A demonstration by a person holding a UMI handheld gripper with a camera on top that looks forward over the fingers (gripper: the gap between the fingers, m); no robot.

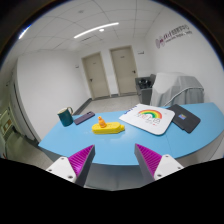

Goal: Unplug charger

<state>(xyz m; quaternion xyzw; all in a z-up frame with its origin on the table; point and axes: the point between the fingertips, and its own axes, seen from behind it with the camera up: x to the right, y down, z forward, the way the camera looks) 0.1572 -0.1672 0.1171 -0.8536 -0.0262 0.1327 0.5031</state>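
Note:
My gripper (115,152) is open and empty, its two magenta pads (80,160) spread wide above the near edge of a blue table (120,143). Beyond the fingers a yellow toy-like object (105,127) lies on the table. Left of it stands a small teal box (66,117). To the right lie a white pad with a rainbow drawing (150,118) and a dark flat tablet or notebook (186,119). I cannot make out a charger or a socket among them.
The table stands in an office room with two doors (108,72) in the far wall. A grey chair or machine (176,88) and a dark bin (146,84) stand behind the table at the right. Bare floor lies beyond the table.

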